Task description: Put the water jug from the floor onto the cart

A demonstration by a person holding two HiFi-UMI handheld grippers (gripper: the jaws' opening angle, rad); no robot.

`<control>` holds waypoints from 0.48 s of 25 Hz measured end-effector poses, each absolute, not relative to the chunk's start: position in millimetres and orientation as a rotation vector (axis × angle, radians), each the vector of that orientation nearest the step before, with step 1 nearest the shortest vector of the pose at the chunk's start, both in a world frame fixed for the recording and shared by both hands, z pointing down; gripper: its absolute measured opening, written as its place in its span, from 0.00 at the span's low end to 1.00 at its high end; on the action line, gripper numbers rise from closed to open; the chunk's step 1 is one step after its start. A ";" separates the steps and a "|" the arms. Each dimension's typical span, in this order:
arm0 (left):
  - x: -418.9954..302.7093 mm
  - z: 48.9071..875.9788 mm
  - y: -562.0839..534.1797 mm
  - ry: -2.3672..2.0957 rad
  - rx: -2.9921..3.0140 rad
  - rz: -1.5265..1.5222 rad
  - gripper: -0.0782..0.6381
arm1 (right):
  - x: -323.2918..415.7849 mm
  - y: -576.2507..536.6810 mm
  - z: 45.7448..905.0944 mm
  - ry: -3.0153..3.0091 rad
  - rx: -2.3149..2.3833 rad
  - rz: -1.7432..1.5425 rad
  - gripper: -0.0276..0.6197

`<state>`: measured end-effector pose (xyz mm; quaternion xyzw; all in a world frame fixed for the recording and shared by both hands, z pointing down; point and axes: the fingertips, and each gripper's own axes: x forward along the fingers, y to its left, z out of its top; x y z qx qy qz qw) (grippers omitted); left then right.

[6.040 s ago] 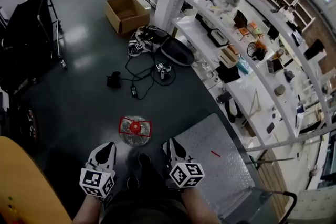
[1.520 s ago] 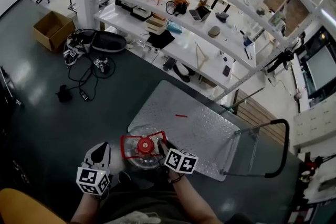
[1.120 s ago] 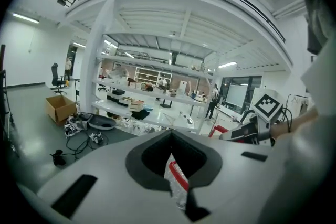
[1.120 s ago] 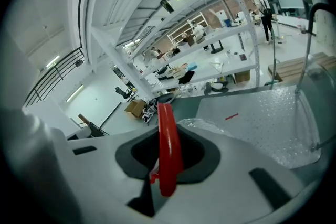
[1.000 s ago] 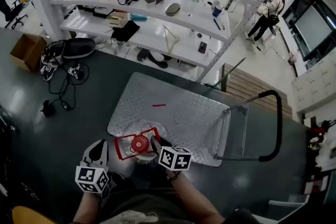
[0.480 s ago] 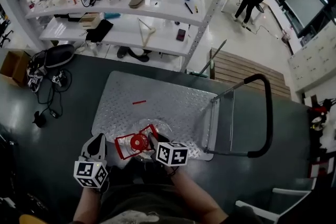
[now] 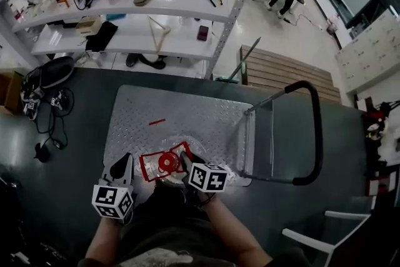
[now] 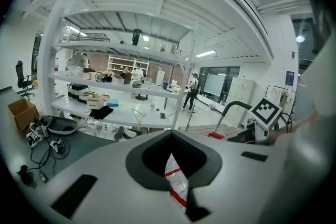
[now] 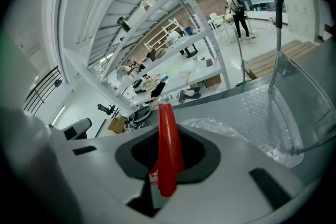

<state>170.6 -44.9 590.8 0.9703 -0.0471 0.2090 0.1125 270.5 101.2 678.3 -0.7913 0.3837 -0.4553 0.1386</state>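
Note:
The water jug [image 7: 170, 148] is clear plastic with a red cap and a red frame handle [image 7: 164, 164]. It is over the near edge of the cart's metal deck [image 7: 187, 112]; I cannot tell if it rests there. My right gripper [image 7: 186, 166] is shut on the handle's right side, and the red handle [image 9: 169, 144] stands upright between its jaws [image 9: 167, 178]. My left gripper [image 7: 125, 164] sits just left of the handle, apart from it, jaws shut and empty. Through the hollow of the left gripper [image 8: 177, 181] I see the jug's [image 8: 176, 180] plastic and a red band.
The cart's black push handle [image 7: 316, 134] rises at its right end. White shelving [image 7: 144, 15] full of items runs along the far side. Cables and bags [image 7: 44, 90] lie on the dark floor at left. A wooden pallet [image 7: 284, 69] and a white chair [image 7: 312, 241] are at right.
The right gripper has carried the jug from beside the cart to over the deck's near edge. The left gripper has travelled alongside it, still shut and empty.

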 end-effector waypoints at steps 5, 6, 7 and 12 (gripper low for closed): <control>204.1 593.7 -64.2 -0.062 2.859 0.631 0.12 | 298.7 84.8 683.5 1.013 -2.271 -1.299 0.11; 210.7 595.1 -69.1 -0.049 2.860 0.634 0.12 | 304.4 80.2 685.9 0.996 -2.264 -1.294 0.11; 217.3 596.3 -73.8 -0.038 2.860 0.636 0.12 | 310.0 75.5 688.7 0.982 -2.255 -1.289 0.11; 248.4 599.9 -95.8 0.011 2.882 0.637 0.12 | 337.4 60.0 711.9 0.936 -2.263 -1.300 0.11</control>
